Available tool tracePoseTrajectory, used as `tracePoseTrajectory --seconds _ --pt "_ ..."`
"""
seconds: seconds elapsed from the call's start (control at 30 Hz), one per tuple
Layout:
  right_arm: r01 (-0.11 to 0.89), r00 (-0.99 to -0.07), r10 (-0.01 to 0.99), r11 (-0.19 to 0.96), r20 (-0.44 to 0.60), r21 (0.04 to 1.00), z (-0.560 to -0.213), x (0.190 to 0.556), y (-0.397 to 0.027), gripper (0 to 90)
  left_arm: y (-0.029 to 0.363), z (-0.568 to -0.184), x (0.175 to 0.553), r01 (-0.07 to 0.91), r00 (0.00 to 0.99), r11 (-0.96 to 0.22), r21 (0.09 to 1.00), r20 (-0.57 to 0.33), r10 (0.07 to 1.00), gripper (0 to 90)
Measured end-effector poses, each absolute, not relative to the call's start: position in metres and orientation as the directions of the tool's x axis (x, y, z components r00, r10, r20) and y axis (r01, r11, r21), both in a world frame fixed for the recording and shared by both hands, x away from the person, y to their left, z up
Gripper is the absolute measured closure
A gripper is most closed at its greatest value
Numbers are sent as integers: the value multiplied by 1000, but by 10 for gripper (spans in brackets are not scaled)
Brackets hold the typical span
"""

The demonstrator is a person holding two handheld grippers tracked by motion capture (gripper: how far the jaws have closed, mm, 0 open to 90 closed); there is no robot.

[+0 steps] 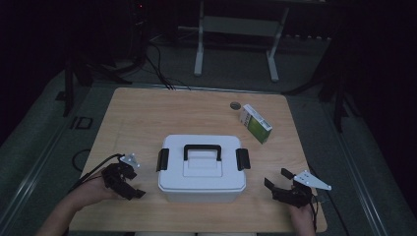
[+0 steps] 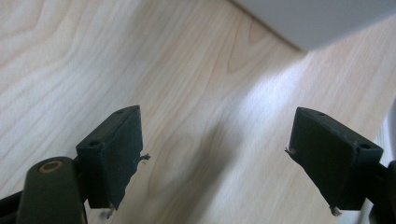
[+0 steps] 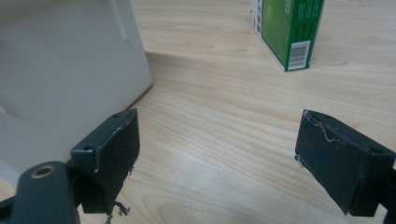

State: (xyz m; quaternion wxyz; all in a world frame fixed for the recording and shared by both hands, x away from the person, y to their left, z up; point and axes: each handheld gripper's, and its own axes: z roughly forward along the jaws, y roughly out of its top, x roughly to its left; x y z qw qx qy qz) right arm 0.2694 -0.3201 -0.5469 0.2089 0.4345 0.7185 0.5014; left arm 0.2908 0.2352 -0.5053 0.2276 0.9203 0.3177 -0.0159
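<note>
Two grippers sit low at my side of the wooden table [image 1: 137, 113], one on each flank of the white storage box [image 1: 202, 169]. My left gripper [image 1: 129, 183] rests just beside the box's left end, apart from it, with its jaws spread wide and nothing but bare wood between them; in the left gripper view a corner of the box [image 2: 317, 21] shows beyond the jaws. The box stands in the middle near the front edge, lid on, its black handle [image 1: 202, 150] lying across the top and a black latch [image 1: 163, 159] at each end. My right gripper [image 1: 278, 180] is near the box's right front corner, clear of it, jaws as wide apart as they go and holding nothing; the right gripper view has the box wall [image 3: 65, 70] at the left. Farther back and to the right lies a green and white carton [image 1: 255, 123], well apart from the box, with a small round grey disc [image 1: 235, 105] just behind it.
</note>
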Motion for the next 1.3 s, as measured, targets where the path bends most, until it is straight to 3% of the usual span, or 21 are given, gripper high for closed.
tracePoseTrajectory --seconds 0.53,0.8,1.3 --pt "415 -528 838 112 139 903 -550 269 -322 139 242 -499 299 578 813 -805 131 -171 556 176" --pt "409 -530 835 98 148 907 -549 268 -324 139 245 -478 299 564 822 -811 156 -198 534 177" --pt "412 -539 828 99 155 906 -550 267 -323 139 224 -405 308 463 886 -866 190 -133 445 178"
